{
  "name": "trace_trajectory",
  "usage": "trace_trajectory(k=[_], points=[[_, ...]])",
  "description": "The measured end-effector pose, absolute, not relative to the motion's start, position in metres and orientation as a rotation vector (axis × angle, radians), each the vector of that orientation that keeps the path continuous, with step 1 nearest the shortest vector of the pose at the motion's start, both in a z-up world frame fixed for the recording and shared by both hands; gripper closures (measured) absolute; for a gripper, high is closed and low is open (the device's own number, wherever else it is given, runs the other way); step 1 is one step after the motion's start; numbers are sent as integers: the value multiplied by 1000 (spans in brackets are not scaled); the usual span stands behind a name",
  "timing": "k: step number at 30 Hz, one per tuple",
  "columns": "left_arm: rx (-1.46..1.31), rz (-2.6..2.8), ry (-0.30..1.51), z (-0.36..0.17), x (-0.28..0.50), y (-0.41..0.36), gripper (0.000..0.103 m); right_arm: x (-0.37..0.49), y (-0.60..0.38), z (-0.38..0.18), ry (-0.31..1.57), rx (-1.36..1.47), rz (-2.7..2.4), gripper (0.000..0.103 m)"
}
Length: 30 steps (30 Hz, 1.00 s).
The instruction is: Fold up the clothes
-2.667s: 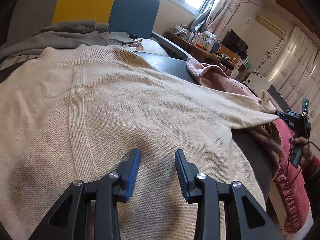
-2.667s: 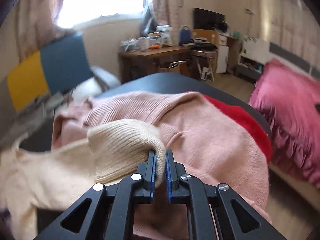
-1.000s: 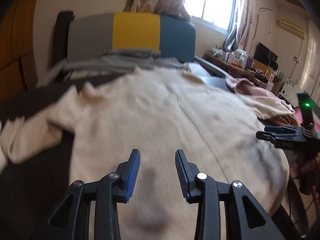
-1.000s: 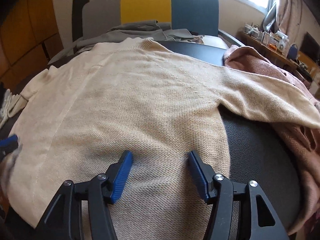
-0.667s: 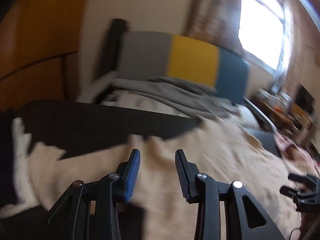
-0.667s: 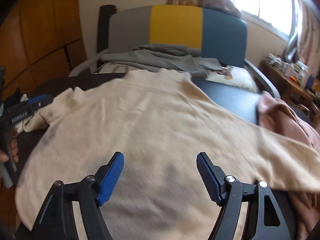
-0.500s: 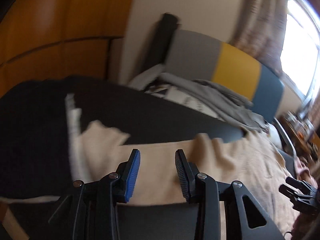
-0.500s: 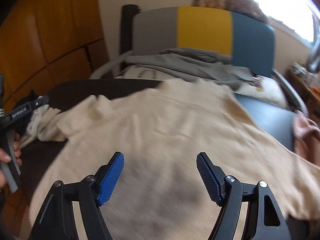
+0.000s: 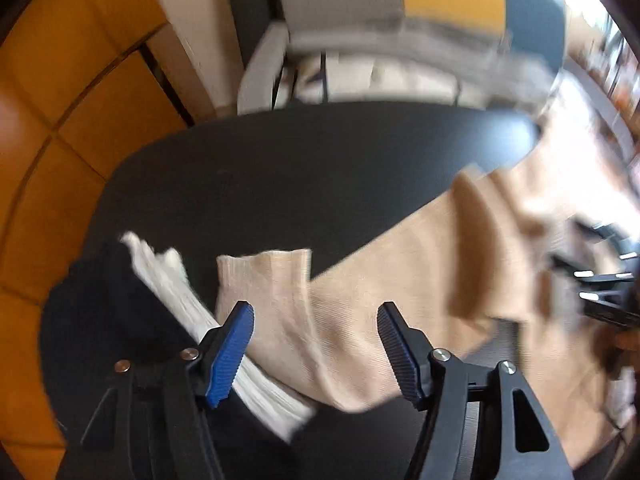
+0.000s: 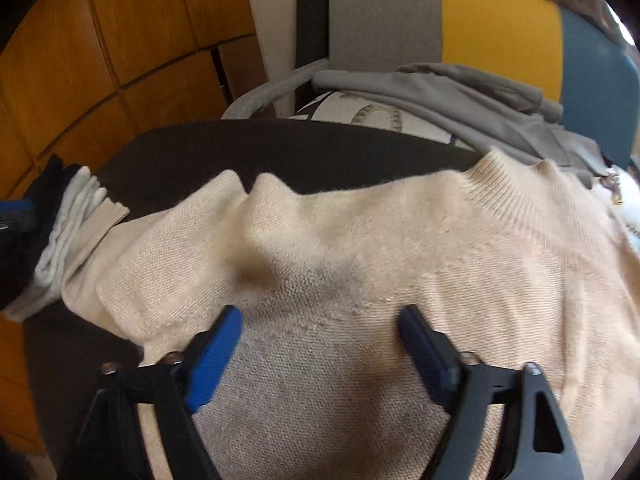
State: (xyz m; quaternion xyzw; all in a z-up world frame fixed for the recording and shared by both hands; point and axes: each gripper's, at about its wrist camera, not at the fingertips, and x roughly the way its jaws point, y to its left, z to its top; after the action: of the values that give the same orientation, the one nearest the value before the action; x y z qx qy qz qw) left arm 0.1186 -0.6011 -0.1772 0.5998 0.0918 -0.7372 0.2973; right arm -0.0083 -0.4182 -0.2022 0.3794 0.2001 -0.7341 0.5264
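A cream knit sweater lies spread on the dark table, its ribbed collar toward the chair. The sweater's left sleeve runs out to a ribbed cuff. My left gripper points steeply down over that cuff. Its jaws are opening, and the cuff lies under the gap with neither pad pressing on it. My right gripper hovers over the sweater's body near the left shoulder, where the knit is bunched. Its jaws are opening too, with nothing held.
A folded white garment and a black one lie at the table's left end, touching the cuff. A grey garment is draped on the grey, yellow and blue chair behind the table. Wooden panels close the left side.
Right gripper, shut on the right cuff earlier, has let it go and moved left across the sweater. Left gripper swung left from the body to the left cuff and tipped down. Both jaws widened.
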Motion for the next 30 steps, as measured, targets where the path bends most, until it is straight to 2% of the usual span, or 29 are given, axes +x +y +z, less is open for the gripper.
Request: trace_trajectory(k=[4, 7, 13, 18, 20, 22, 23, 24, 27, 30], points=[[1701, -1782, 226, -214, 101, -623, 38, 5, -425, -202, 599, 863, -1765, 8], [1749, -1668, 209, -235, 104, -632, 38, 11, -427, -202, 660, 841, -1776, 6], [1726, -1656, 391, -242, 121, -647, 34, 1, -421, -184, 606, 815, -1800, 6], [1637, -1697, 549, -239, 134, -654, 35, -26, -437, -181, 668, 808, -1927, 6], [1569, -1736, 612, -234, 140, -654, 42, -38, -444, -197, 685, 898, -1917, 4], [1483, -1788, 704, -227, 146, -655, 59, -40, -445, -199, 674, 901, -1924, 0], [1428, -1820, 770, -222, 151, -655, 76, -41, -445, -200, 668, 899, -1927, 0], [1386, -1838, 813, -219, 156, -655, 86, -40, -446, -200, 672, 889, -1934, 0], [1294, -1881, 858, -208, 166, -651, 97, -39, -442, -202, 658, 887, -1934, 0], [1158, -1943, 909, -191, 182, -647, 99, -53, -436, -202, 658, 885, -1928, 0]])
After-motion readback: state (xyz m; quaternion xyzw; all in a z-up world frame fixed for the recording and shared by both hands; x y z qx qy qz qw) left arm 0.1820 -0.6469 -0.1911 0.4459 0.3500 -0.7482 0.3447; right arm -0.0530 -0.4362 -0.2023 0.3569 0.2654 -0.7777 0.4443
